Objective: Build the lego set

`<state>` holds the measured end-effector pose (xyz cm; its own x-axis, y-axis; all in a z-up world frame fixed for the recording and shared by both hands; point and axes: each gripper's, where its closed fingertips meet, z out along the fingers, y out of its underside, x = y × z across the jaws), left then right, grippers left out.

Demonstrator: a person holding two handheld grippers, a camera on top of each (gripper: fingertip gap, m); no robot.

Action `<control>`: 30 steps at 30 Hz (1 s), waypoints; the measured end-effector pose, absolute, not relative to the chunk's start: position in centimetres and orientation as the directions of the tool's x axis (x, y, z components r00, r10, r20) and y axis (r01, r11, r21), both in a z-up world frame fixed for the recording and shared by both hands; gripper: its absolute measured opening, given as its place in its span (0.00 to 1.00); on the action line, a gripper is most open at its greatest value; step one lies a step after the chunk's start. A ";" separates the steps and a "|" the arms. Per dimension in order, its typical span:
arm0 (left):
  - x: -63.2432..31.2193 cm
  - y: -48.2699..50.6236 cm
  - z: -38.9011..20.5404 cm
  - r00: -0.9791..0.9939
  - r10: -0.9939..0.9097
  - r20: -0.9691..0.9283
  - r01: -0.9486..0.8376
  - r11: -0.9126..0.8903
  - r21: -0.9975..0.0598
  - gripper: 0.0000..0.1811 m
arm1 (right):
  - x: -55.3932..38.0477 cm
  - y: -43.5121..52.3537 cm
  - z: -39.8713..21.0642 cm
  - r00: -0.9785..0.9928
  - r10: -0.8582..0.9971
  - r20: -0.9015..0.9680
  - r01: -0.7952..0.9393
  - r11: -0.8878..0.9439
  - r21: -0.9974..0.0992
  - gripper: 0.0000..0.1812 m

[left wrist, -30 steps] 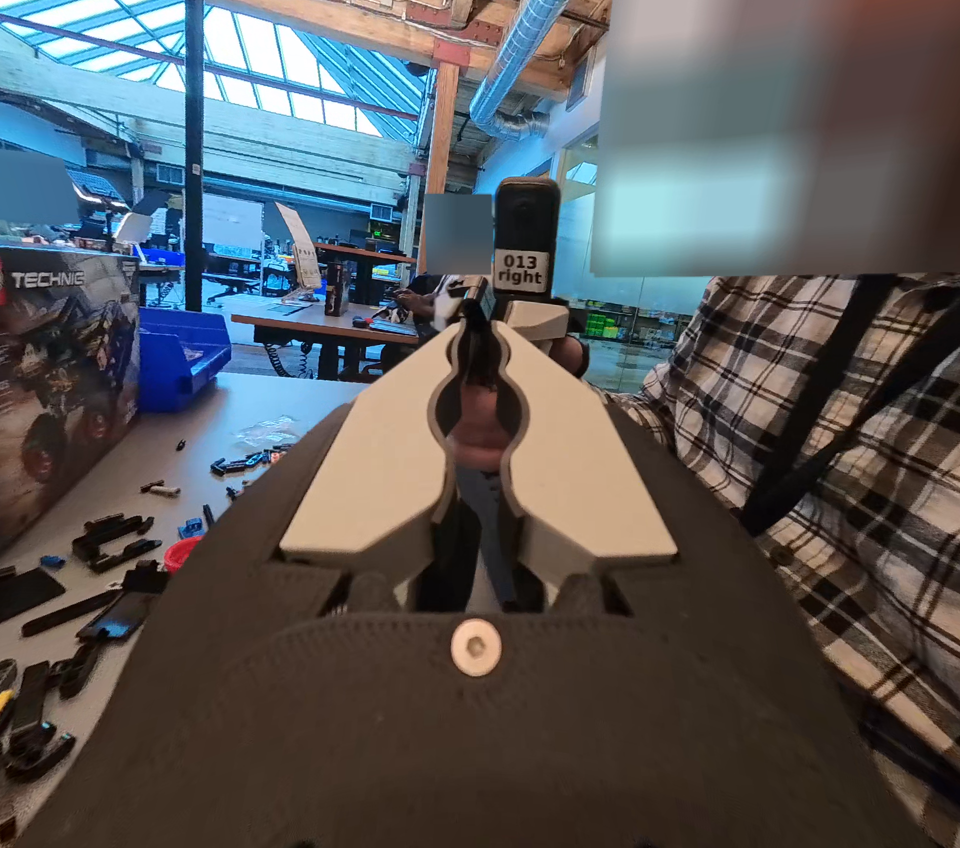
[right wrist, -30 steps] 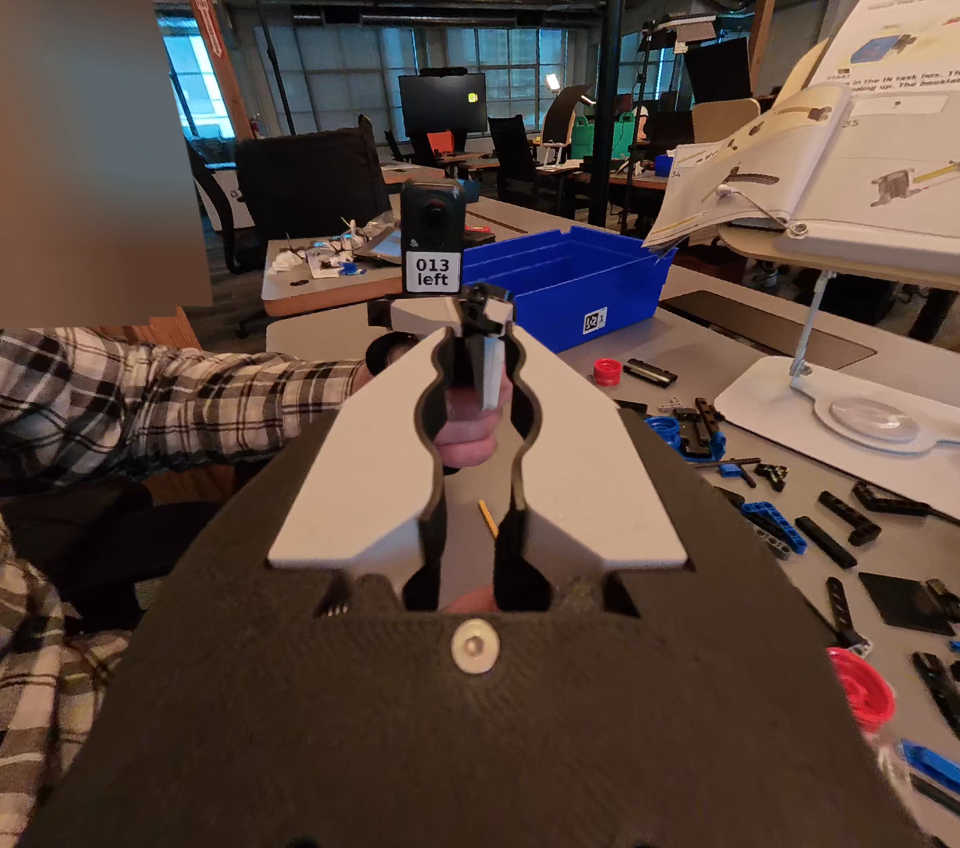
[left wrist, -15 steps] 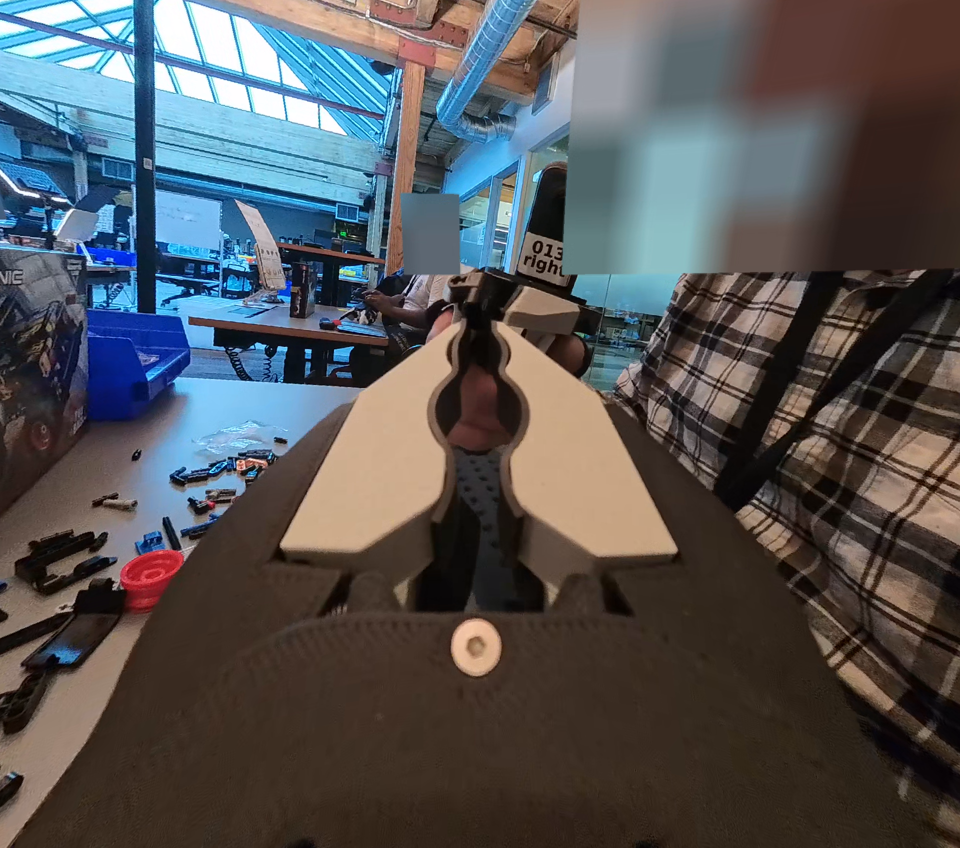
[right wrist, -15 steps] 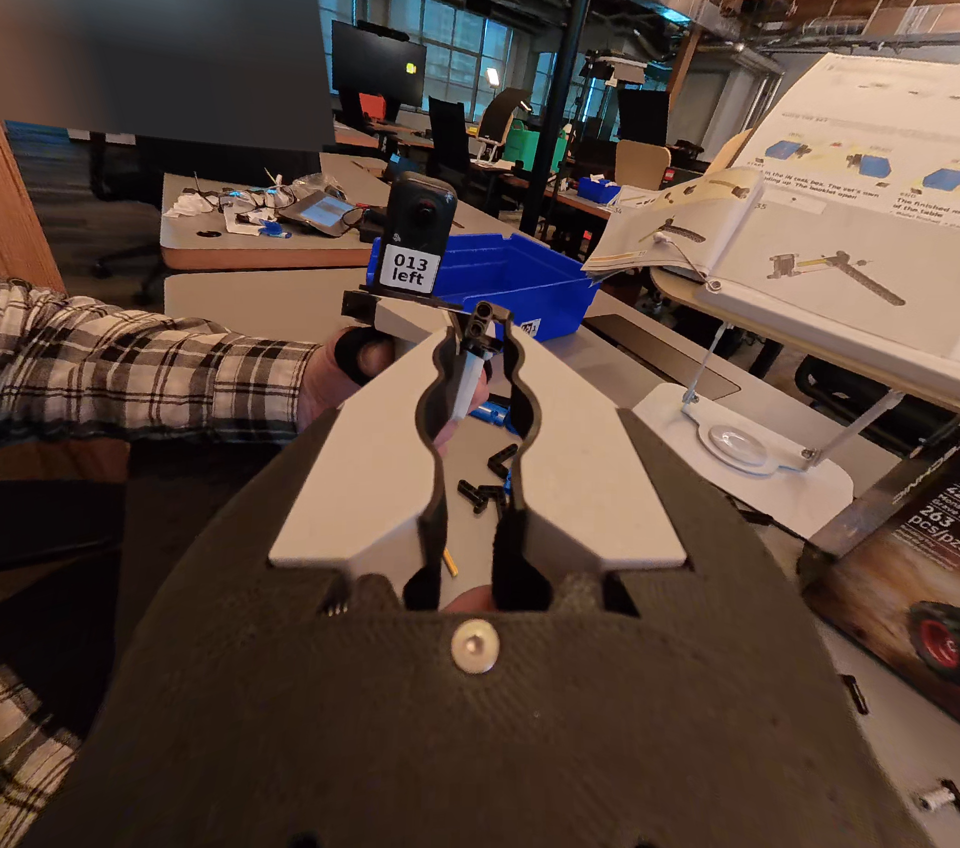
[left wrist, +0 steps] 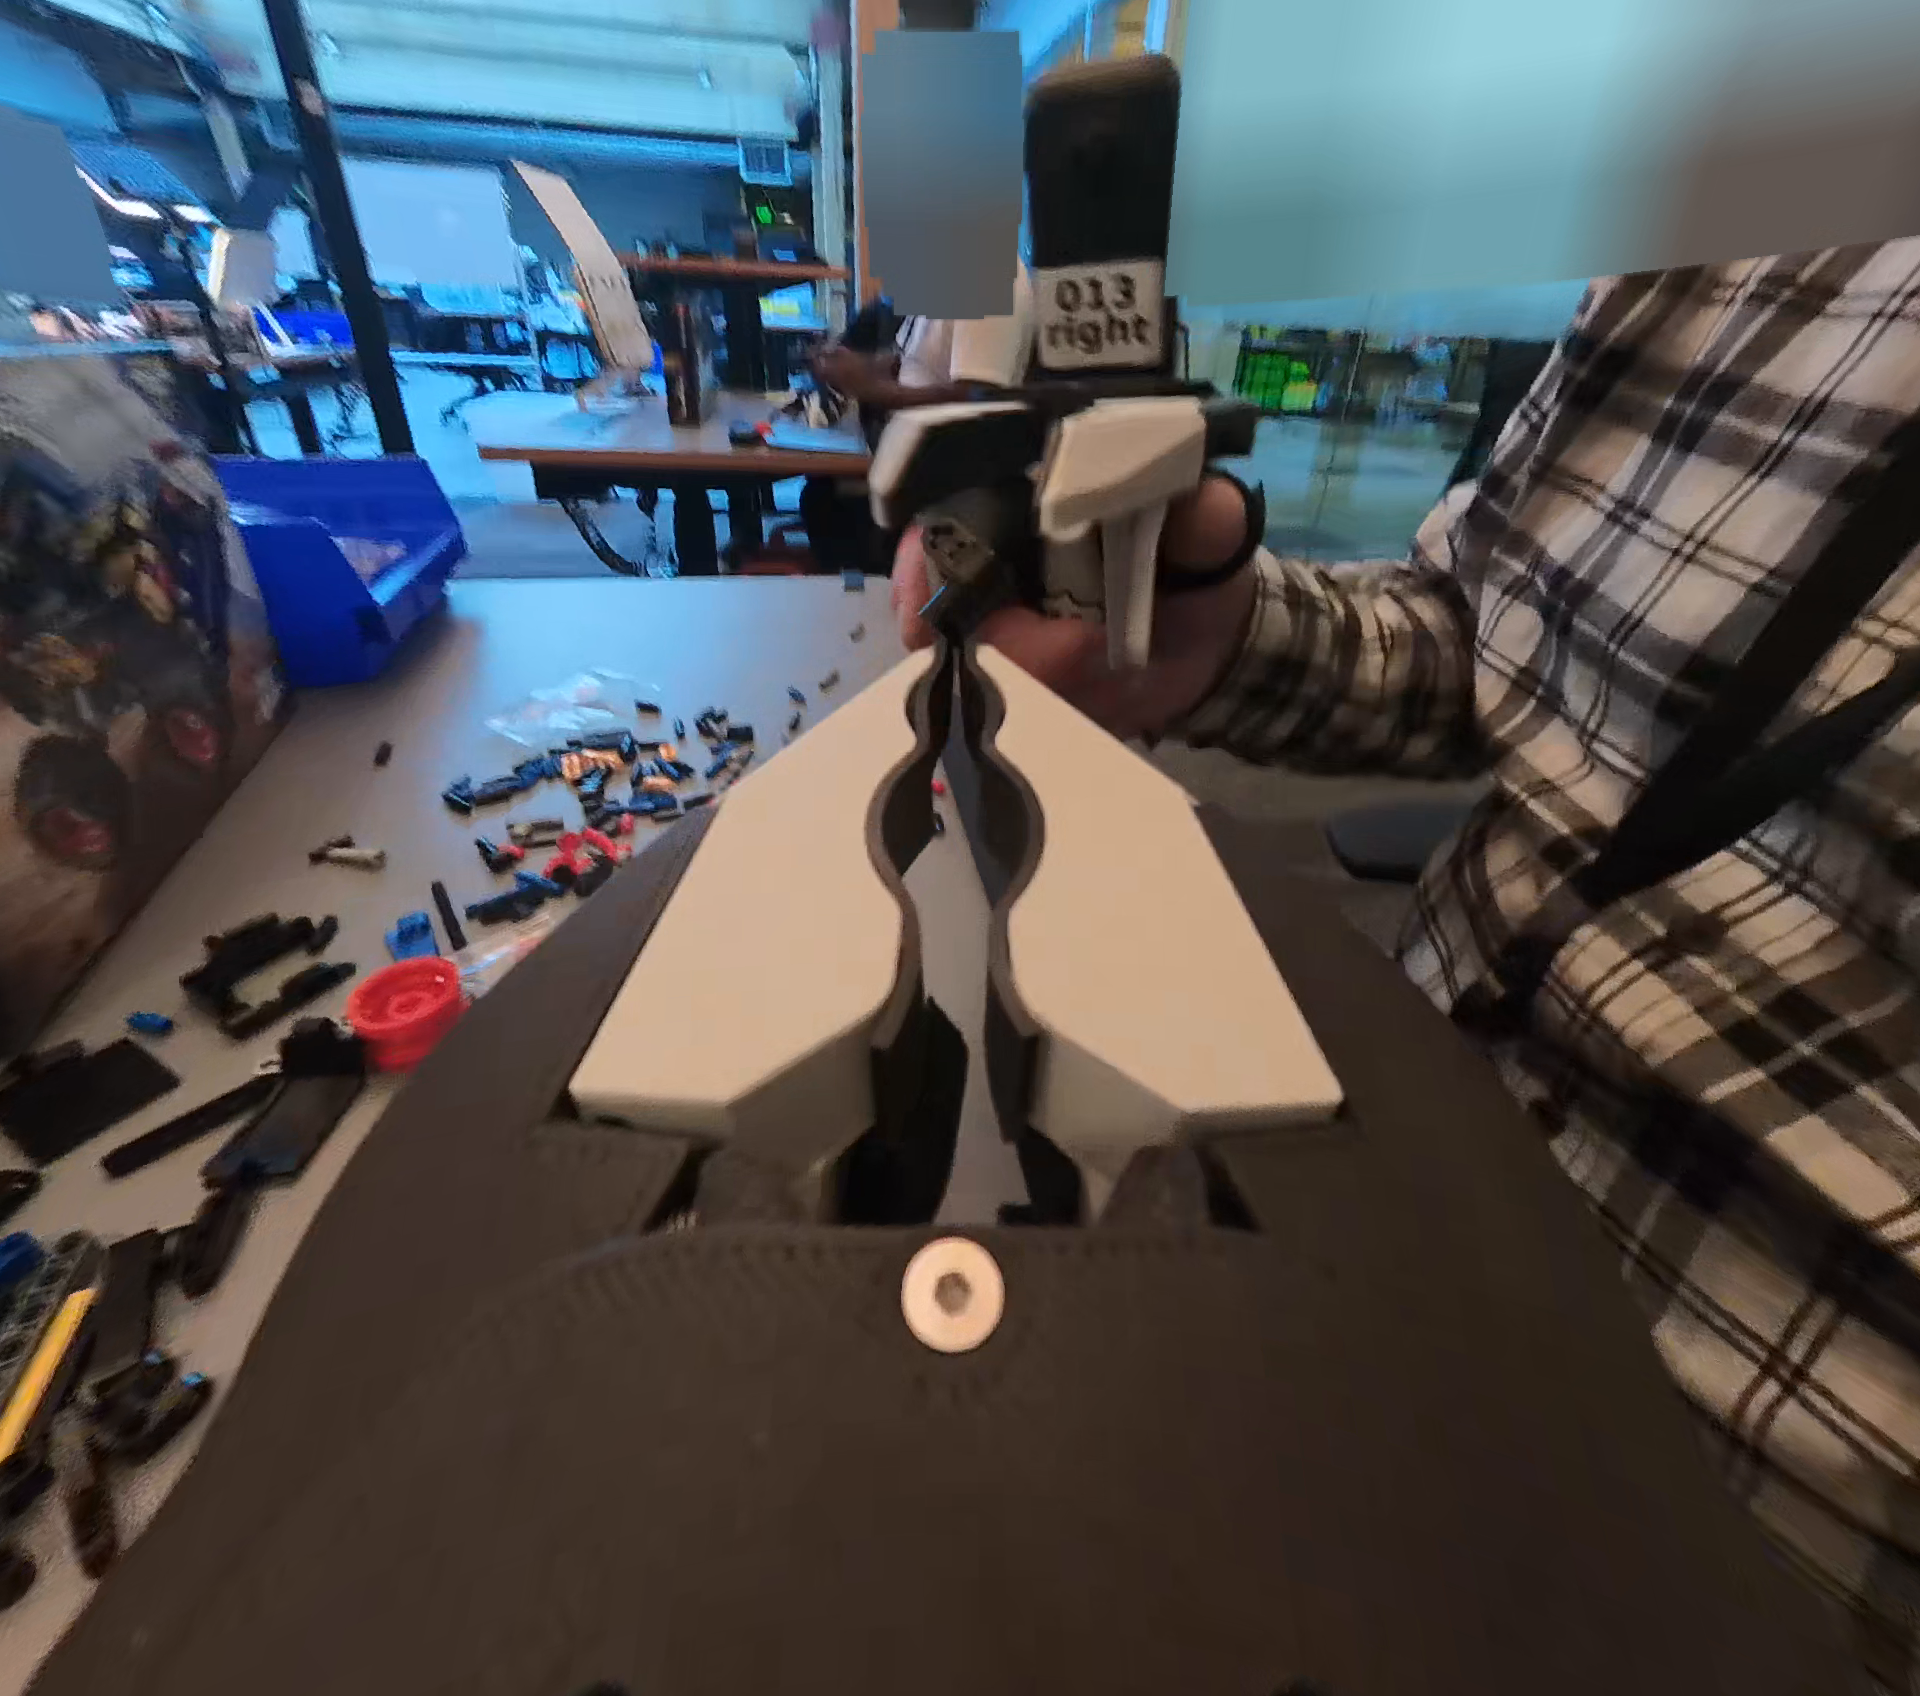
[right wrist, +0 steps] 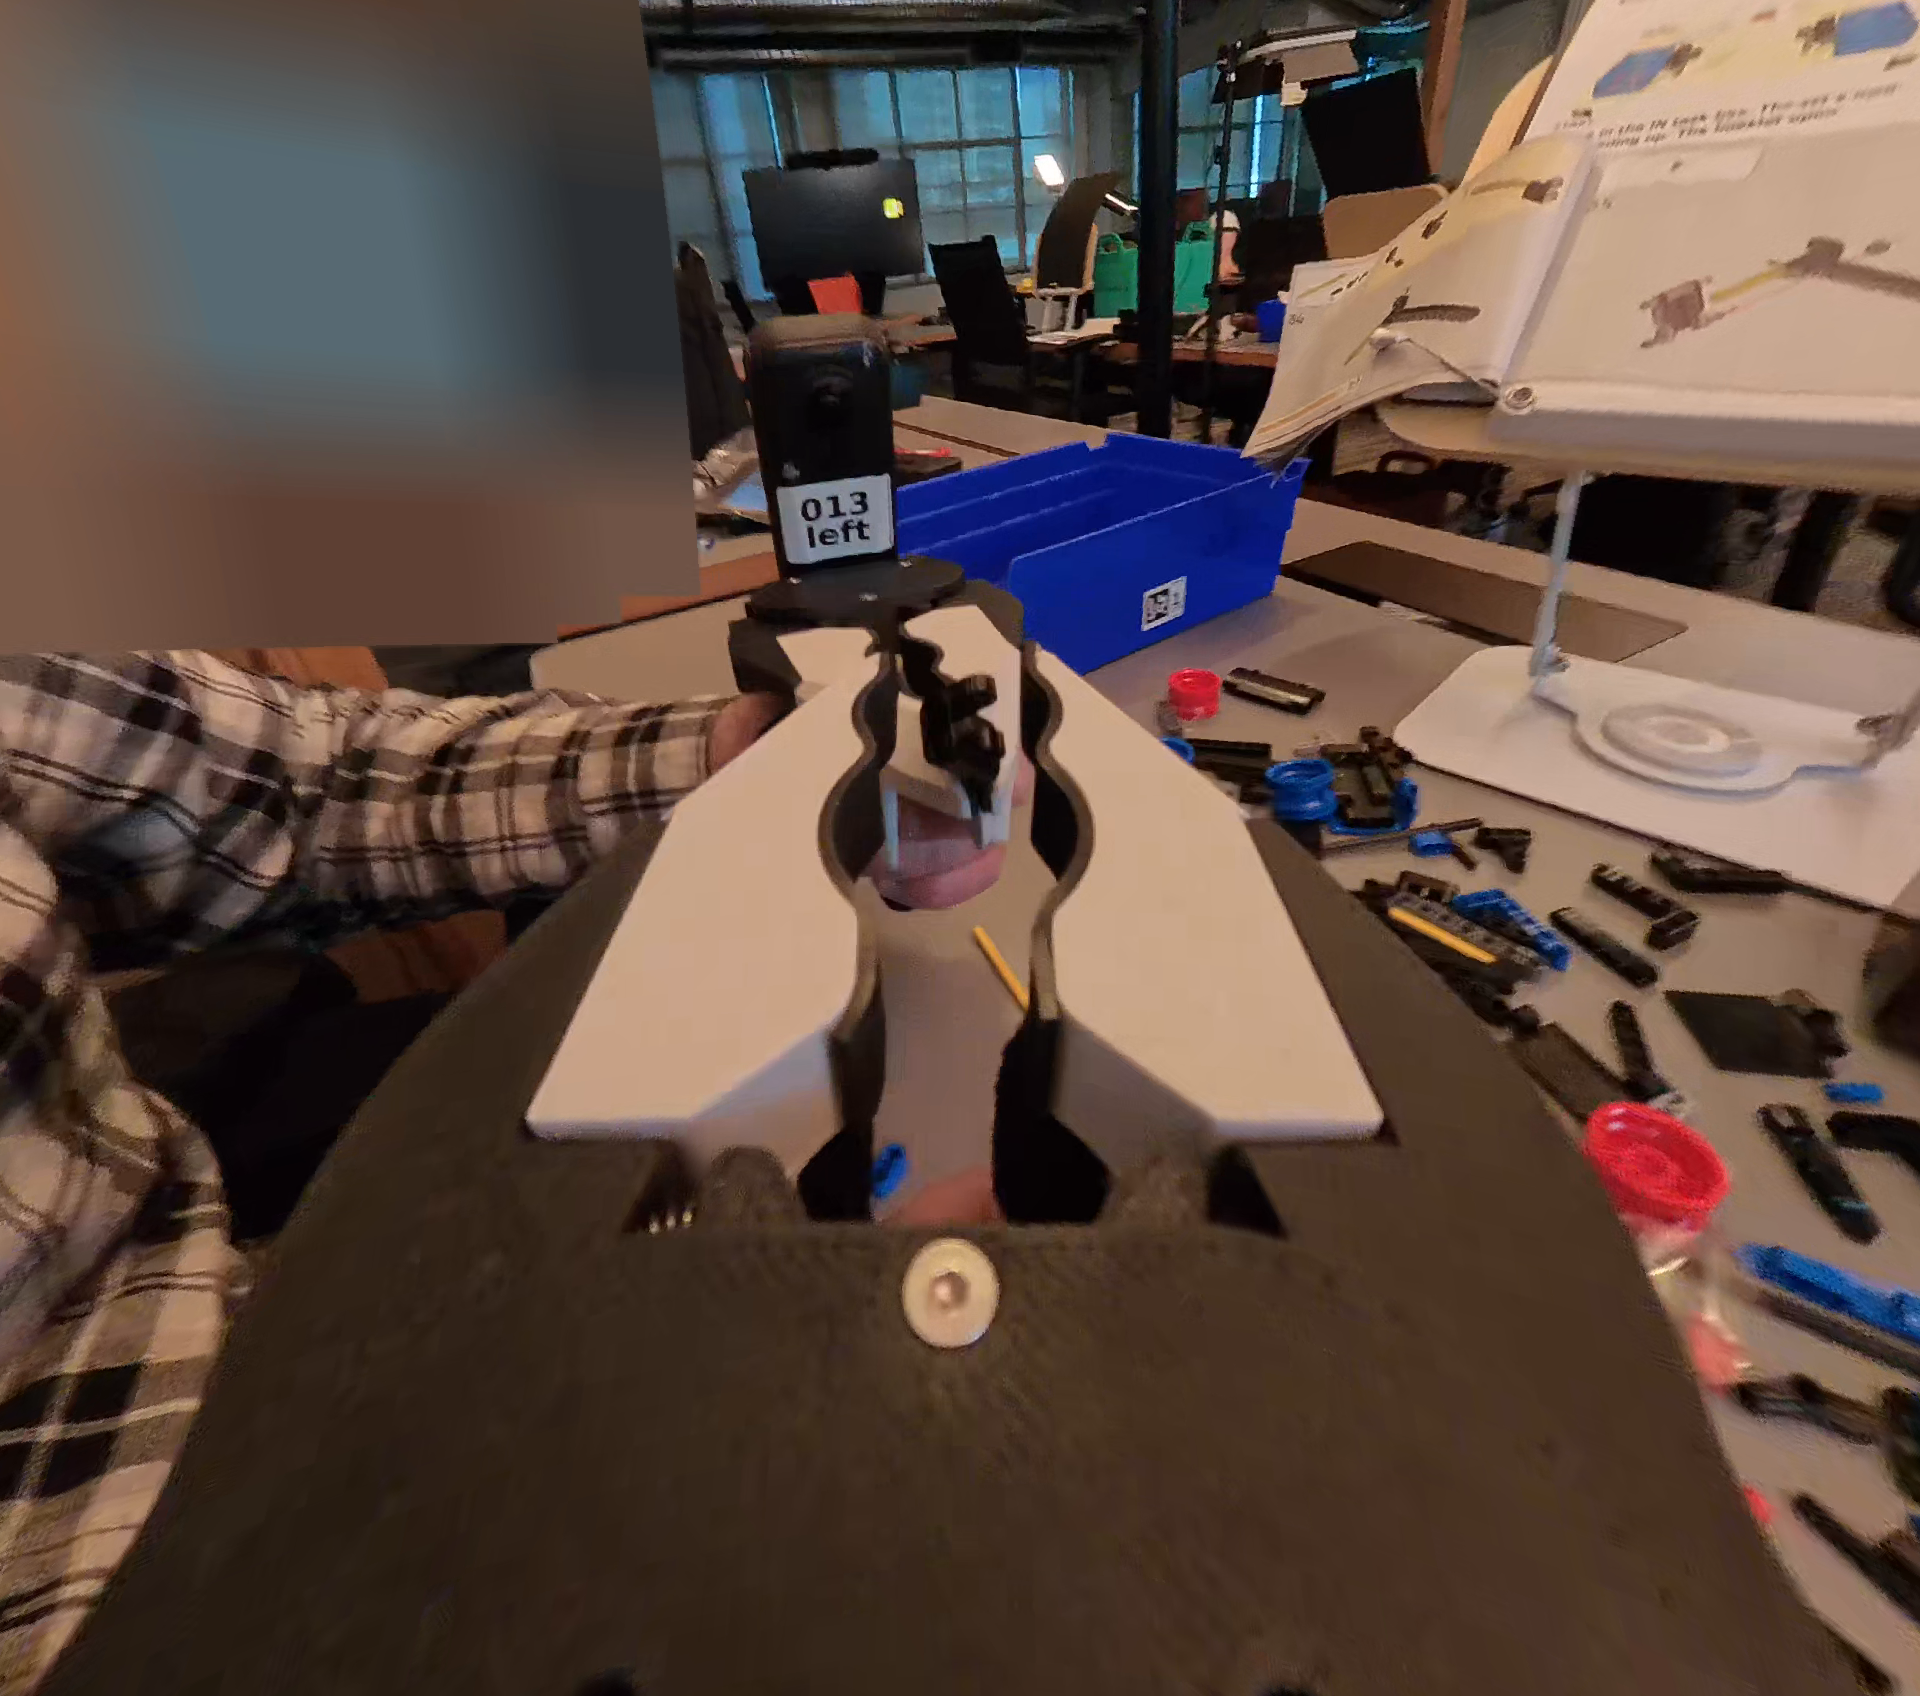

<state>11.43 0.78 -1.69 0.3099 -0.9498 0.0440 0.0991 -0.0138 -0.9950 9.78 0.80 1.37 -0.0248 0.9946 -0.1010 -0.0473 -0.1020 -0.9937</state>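
My left gripper (left wrist: 951,659) has its fingers almost closed on the thin lower end of a small black lego piece (left wrist: 961,550). It holds the piece in the air above the table's near edge. My right gripper (right wrist: 956,659) faces it with the jaws a little apart. The same black piece (right wrist: 956,711) sits in that gap, in front of the left gripper's white fingers. I cannot tell if the right pads press on it. In the left wrist view the right gripper (left wrist: 1023,503) is just beyond my left tips, held by a hand.
Loose black, blue and red lego parts (left wrist: 603,773) lie over the grey table (left wrist: 436,711). There is a red wheel hub (right wrist: 1652,1153), a blue bin (right wrist: 1101,534), an open instruction booklet on a white stand (right wrist: 1714,244), the set's box (left wrist: 94,711) and a plaid-sleeved arm (right wrist: 364,773). Only a small space, under 4 cm, lies between the two pairs of fingers.
Both cameras have swung. The left view now tilts down onto the table. The right gripper sits higher and slightly farther from my left tips. The black piece stays between the two grippers.
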 end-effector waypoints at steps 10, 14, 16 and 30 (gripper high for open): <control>11.5 1.6 -2.2 0.352 -0.935 0.045 0.086 -0.016 -0.996 0.00 | 10.0 1.4 0.5 -0.060 0.978 -0.202 -0.091 -0.207 -0.974 0.06; 11.2 1.9 -1.9 0.363 -0.930 0.050 0.102 -0.013 -0.995 0.00 | 10.2 1.8 0.3 -0.070 0.976 -0.205 -0.093 -0.211 -0.973 0.15; 11.1 1.8 -1.7 0.359 -0.932 0.052 0.108 -0.014 -0.994 0.00 | 10.3 2.0 -0.2 -0.044 0.985 -0.169 -0.070 -0.172 -0.983 0.15; 9.4 5.3 -6.5 0.556 -0.830 0.048 -0.129 -0.144 -0.981 0.00 | 14.1 2.3 -5.8 0.003 0.994 -0.106 0.205 -0.104 -0.973 0.11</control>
<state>9.38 5.32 -6.46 0.5558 -0.8299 0.0485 -0.1288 -0.1435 -0.9812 14.10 2.35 -5.79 0.0033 0.9944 -0.1058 0.2051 -0.1042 -0.9732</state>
